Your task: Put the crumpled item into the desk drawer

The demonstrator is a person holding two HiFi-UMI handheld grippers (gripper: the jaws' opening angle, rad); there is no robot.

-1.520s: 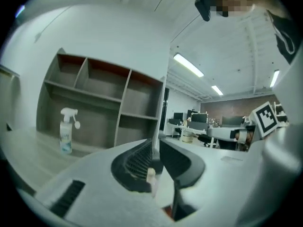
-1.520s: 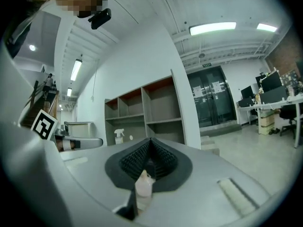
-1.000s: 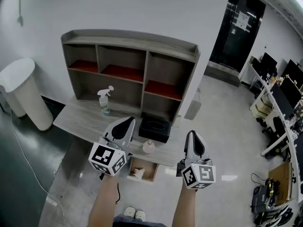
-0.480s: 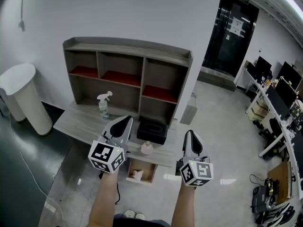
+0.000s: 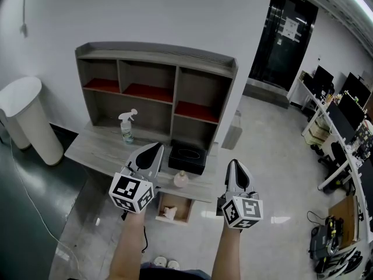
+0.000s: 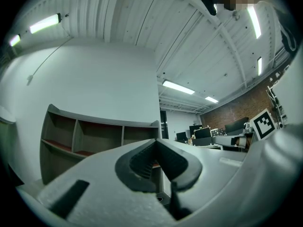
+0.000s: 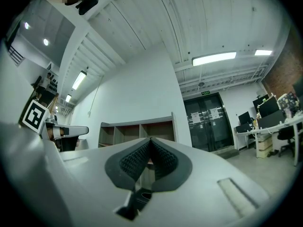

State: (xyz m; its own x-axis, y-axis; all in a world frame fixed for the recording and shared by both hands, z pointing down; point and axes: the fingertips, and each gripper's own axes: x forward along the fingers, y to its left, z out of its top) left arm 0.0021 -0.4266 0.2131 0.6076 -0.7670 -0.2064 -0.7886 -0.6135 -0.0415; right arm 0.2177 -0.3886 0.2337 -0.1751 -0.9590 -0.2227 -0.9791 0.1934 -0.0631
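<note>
In the head view the grey desk (image 5: 99, 150) carries a shelf unit (image 5: 157, 92). Under its front edge the wooden drawer (image 5: 187, 210) stands pulled out, and a white crumpled item (image 5: 169, 213) lies inside it. A small pale object (image 5: 181, 180) rests on the desk edge above the drawer. My left gripper (image 5: 156, 147) is held up above the desk, shut and empty. To the right of the desk, my right gripper (image 5: 233, 163) is also raised and shut with nothing in it. Both gripper views show pads pressed together, the left gripper (image 6: 155, 143) and the right gripper (image 7: 150, 140) aimed at the shelves.
A spray bottle (image 5: 127, 127) and a black tissue box (image 5: 187, 158) stand on the desk. A white bin (image 5: 26, 118) is at the far left. Office desks with monitors (image 5: 344, 121) line the right side. A cable (image 5: 35, 209) runs over the floor.
Both grippers stay raised and shut in nearly the same place. The head view has drifted slightly.
</note>
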